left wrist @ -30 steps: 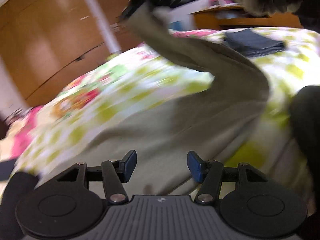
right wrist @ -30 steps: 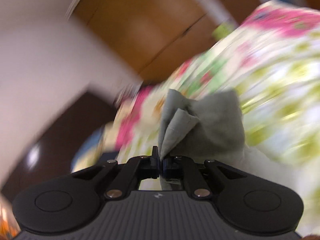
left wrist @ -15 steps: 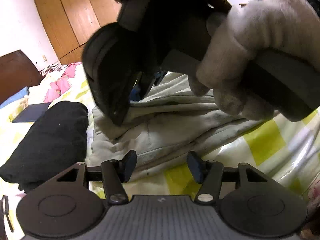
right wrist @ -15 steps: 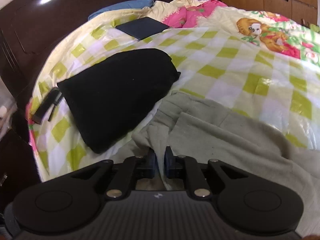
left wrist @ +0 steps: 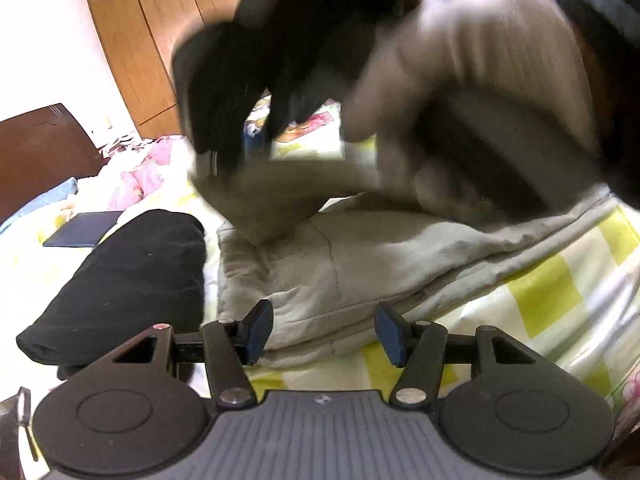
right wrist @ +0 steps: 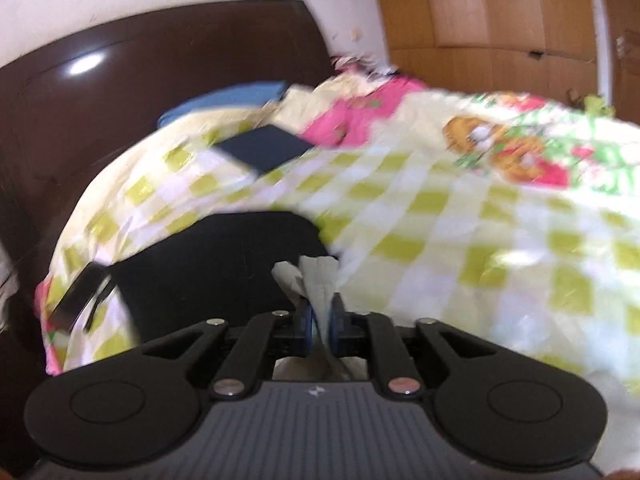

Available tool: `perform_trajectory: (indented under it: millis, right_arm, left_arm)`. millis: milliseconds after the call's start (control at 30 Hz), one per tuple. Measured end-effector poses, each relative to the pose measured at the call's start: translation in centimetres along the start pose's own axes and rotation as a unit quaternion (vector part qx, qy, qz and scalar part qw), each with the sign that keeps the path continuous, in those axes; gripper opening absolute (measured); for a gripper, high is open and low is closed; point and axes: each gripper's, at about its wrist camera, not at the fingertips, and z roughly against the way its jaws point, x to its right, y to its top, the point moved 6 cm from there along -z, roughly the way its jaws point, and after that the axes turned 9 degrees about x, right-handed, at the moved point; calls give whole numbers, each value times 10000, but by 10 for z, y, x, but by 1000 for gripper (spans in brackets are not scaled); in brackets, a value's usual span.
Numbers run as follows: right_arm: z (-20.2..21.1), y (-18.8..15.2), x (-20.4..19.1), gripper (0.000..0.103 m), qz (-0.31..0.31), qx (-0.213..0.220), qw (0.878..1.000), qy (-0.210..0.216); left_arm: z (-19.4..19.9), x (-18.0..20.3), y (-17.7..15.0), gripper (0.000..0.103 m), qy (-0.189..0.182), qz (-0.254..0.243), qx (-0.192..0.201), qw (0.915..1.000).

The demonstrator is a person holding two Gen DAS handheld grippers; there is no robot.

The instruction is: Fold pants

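Observation:
The grey-green pants [left wrist: 360,256] lie bunched on the checked bedspread [left wrist: 560,292], just beyond my left gripper [left wrist: 324,332], which is open and empty with blue pads. My right gripper [right wrist: 320,320] is shut on a fold of the pants [right wrist: 320,280] and holds it lifted. In the left wrist view it shows blurred, with the gloved hand [left wrist: 460,80], above the pants, and a flap of cloth [left wrist: 272,204] hangs from it.
A black folded garment [left wrist: 132,272] lies left of the pants; it also shows in the right wrist view [right wrist: 216,264]. A dark flat book [right wrist: 264,148] lies near the dark headboard [right wrist: 120,80]. A wooden wardrobe [left wrist: 136,40] stands behind the bed.
My right gripper has lifted its fold of the pants up off the bed and tilted toward the headboard. My left gripper stays open, low by the pants' edge.

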Motion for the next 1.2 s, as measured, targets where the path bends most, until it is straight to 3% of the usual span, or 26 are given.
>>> perform_trajectory:
  millis: [100,133,200,233,300,400,467,567,633,733,900,1000,1033,1100,1200]
  right_arm:
    - [0,-26,-6,17,-359,-606,9961,531]
    - [8,-27,-4,18,-527,-656,9940,704]
    - [32,-23,10,34,-688,-545,9934,743]
    - [45,-19,20,37,-712,-416,9942,685]
    - [74,-15,51,50,-820,-156,9959,352]
    - [118,-27,115,57,-1110,-19,9919,-611]
    - [143,-48,163,58,-1383,-68,9796,-1454]
    - [174,-89,222,59,-2340,-23,9503,-2051]
    - [183,-117,248,59,-3066,-7,9311,-1975]
    - [182,-140,260,59,-3737,159,9158,-1461]
    - [176,-136,267,59,-4165,388,9076,-350]
    - [162,-132,270,56,-4164,316,9086,15]
    - [153,-133,274,50,-4239,271,9053,57]
    - [137,-138,282,6,-4543,89,8908,74]
    - [150,-140,293,5,-4923,364,8692,276]
  left_arm:
    - [3,-7,-3,70,70,-113,-70,9999]
    - [6,-8,-4,70,85,-158,-104,9998]
    - [10,-8,-5,70,111,-210,-171,9996]
    - [12,-9,-3,70,116,-256,-165,9995]
    - [12,-7,8,70,151,-390,-24,9991]
    - [8,-5,36,71,203,-508,409,9977]
    - [-5,-1,55,76,152,-504,667,9964]
    - [-36,14,68,77,23,-580,805,9951]
    - [-64,25,65,77,-109,-595,640,9961]
    - [-105,46,30,75,-641,-659,-562,9942]
    - [-86,53,31,76,-523,-1172,-666,9895]
    - [-79,57,43,76,-429,-1413,-558,9875]
    - [-75,58,53,76,-400,-1468,-446,9874]
    - [-76,66,69,76,-387,-1413,-282,9888]
    - [-95,85,75,77,-491,-1479,-380,9871]
